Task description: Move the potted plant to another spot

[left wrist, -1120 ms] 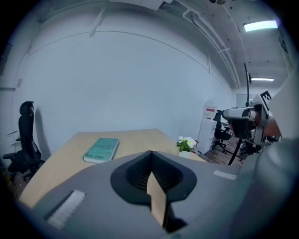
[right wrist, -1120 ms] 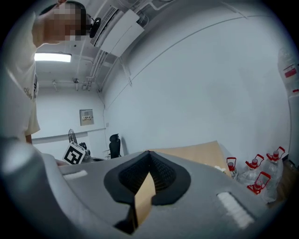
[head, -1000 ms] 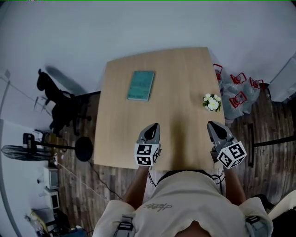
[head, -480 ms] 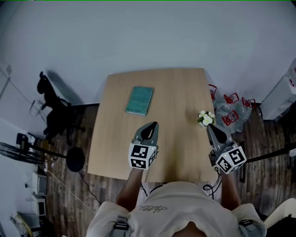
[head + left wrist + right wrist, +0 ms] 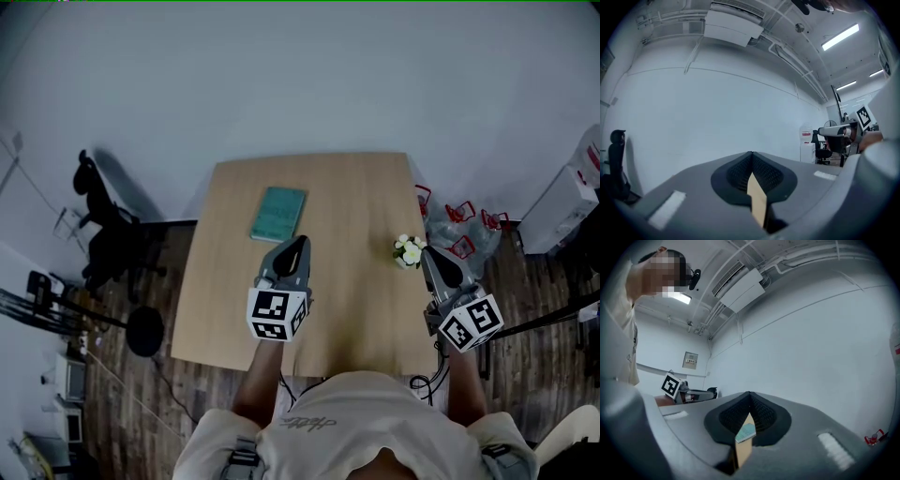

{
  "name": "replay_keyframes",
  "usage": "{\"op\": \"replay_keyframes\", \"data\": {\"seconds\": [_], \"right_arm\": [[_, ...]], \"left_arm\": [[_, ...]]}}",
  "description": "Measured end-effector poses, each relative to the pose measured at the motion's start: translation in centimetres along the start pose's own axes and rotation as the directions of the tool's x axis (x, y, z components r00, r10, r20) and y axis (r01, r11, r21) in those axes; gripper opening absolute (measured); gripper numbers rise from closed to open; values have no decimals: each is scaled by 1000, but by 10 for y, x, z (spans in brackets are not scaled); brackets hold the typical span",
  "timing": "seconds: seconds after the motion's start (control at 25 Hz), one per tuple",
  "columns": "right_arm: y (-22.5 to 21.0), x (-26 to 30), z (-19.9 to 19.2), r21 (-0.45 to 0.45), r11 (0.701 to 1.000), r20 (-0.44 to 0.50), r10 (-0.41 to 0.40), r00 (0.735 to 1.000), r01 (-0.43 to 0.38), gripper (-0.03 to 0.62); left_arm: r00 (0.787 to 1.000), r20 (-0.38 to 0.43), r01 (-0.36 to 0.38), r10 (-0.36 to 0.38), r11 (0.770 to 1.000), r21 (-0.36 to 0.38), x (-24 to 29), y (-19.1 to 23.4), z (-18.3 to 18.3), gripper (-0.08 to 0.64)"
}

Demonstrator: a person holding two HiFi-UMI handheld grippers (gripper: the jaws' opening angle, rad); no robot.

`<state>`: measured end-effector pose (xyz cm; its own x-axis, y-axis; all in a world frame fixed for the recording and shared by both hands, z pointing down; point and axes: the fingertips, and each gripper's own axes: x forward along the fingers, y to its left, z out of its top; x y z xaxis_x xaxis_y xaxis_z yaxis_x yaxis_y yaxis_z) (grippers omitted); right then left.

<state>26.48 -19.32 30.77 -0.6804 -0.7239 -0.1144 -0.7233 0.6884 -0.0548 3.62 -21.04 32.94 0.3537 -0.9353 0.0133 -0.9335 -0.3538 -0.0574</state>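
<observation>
In the head view, the potted plant [image 5: 408, 251] stands upright on the table [image 5: 356, 319], close to its right edge and well apart from the teal book [image 5: 278, 214] near the far left. My right gripper [image 5: 432, 253] hangs just beside the plant, its tip nearly level with the flowers. I cannot tell from here whether it touches them. My left gripper [image 5: 297, 244] hovers over the middle of the table.

In the left gripper view, the jaws are pressed together with nothing between them. Only a sliver of tabletop shows through the slit, and the gripper points level at the wall.

In the right gripper view, the jaws of my right gripper [image 5: 749, 398] are together too and hold nothing. Table and a corner of the book [image 5: 746, 432] peek through the gap.

My judgement: the plant is held by neither gripper, which fits either a plant waiting to be picked up or one just set down in its new spot. The pictures do not settle which. Any grasp would call for the right jaws to part first.
</observation>
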Motion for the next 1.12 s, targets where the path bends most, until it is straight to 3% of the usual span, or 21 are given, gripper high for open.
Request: {"op": "replay_keyframes", "data": {"seconds": [0.32,0.56,1.12], "right_arm": [[8,4,8,-13,1000,7,15,1000,-15,2],[10,3,-7,-23,1000,-29,11,1000,-11,3],[13,-3,-25,-9,999,-56,30,998,-30,2]], "left_arm": [[999,14,-44,44,999,-10,-7,7,3,17],[999,-44,-11,10,999,-34,-4,-5,-16,17],[996,-84,9,-10,1000,-19,-1,-18,-22,17]]}}
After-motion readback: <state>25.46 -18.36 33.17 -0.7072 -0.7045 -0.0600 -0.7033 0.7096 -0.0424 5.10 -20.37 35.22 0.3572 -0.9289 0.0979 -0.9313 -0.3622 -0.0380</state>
